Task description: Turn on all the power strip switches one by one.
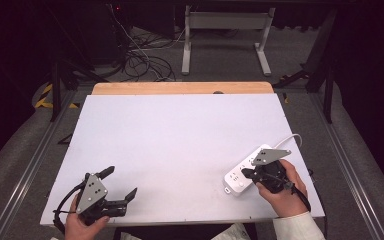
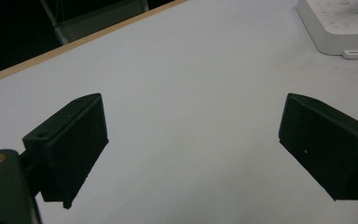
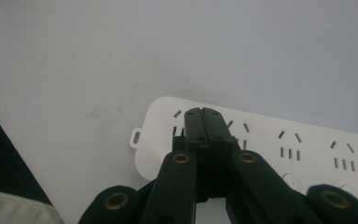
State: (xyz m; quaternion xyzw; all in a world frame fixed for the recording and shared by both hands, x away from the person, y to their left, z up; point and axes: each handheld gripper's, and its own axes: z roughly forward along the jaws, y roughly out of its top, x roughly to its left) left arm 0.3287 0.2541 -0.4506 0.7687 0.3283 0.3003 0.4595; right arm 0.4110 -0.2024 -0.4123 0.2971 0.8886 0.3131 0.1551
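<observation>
I hold two grippers, one in each hand, at the near edge of the table [image 1: 180, 130]. My left gripper [image 1: 120, 184] sits at the near left corner with its two flat, matte black jaws spread wide and nothing between them; in the left gripper view they are blocky slabs standing over bare board. My right gripper [image 1: 246, 173] is at the near right, its two jaws pressed flat together with no gap and nothing held, the tips resting over the end of the one power strip [image 1: 245, 170]. Each gripper carries one grey three-cornered plate on top.

The power strip is a long white plastic bar with rounded corners and a smooth, slightly glossy face. It lies flat, angled away to the right. In the right gripper view I count four socket groups of small slots along it, plus one small hanging tab at its end. One white cord [image 1: 292, 138] leaves its far end.

The tabletop is one smooth, pale matte sheet, with a wooden strip [image 1: 180, 88] along the far edge.
</observation>
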